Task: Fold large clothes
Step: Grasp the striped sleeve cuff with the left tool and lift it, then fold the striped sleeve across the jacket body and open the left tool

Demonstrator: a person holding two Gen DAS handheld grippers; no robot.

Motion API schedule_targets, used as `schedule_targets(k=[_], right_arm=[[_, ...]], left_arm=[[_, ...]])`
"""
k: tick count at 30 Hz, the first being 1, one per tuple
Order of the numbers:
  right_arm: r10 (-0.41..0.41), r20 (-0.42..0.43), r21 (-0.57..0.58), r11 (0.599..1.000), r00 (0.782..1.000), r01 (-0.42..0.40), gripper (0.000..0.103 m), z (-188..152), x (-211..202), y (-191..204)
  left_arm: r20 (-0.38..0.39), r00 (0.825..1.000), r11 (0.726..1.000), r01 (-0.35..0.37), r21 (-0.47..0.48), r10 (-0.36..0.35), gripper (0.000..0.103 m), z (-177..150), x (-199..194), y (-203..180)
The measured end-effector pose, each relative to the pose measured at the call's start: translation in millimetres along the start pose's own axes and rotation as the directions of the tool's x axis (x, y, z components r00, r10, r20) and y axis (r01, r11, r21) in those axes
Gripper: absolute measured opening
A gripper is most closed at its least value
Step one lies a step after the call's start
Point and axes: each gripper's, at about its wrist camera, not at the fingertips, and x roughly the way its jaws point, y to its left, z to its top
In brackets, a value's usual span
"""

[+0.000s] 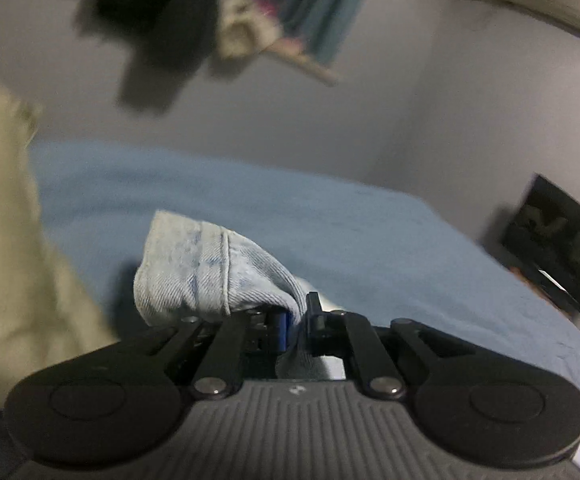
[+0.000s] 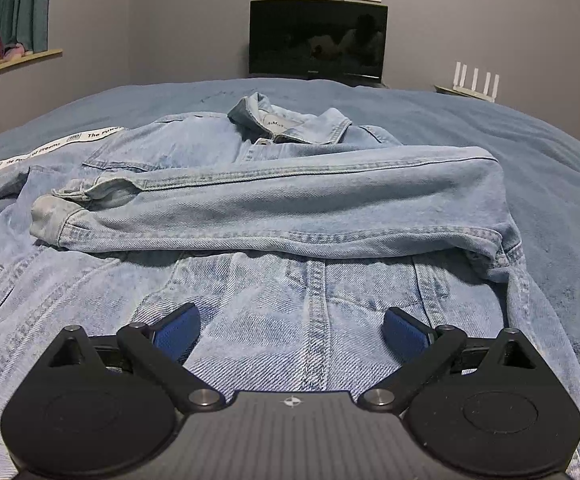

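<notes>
On blue bedspread point(image 2: 530, 152): denim jacket point(image 2: 250, 200); grey wall point(image 2: 190, 20), dark monitor point(image 2: 318, 36) behind.

A bed point(image 2: 510, 128) covered in a blue blanket carried a light denim jacket point(image 2: 274, 280), spread flat, collar at the far end, one sleeve folded across its middle.
</notes>
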Motion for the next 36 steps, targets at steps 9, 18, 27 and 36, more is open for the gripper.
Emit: schedule_targets(k=[9,18,27,36], right_arm=[[-0.001,0.001,0.001,1.000,1.000,0.001,0.100,0,0,0],[0.007,0.000,0.008,1.000,1.000,-0.007,0.100,-1,1,-2],[0.027,-0.008,0.026,0.999,1.000,-0.027,0.100,-2,4,-7],[0.040,-0.012,0.042,0.998,0.999,-0.039,0.100,-2,5,-10]], left_arm=[[0.069,0.924,0.913,0.357,0.196,-0.376,0.003,11,-73,-143],[-0.103,0.734,0.693,0.671,0.263,-0.671,0.003,-76,-139,-298],[-0.407,0.605,0.522,0.796,0.307,-0.684,0.003,-204,-202,-400],[-0.505,0.562,0.553,0.812,0.185,-0.655,0.084,-215,-195,-348]])
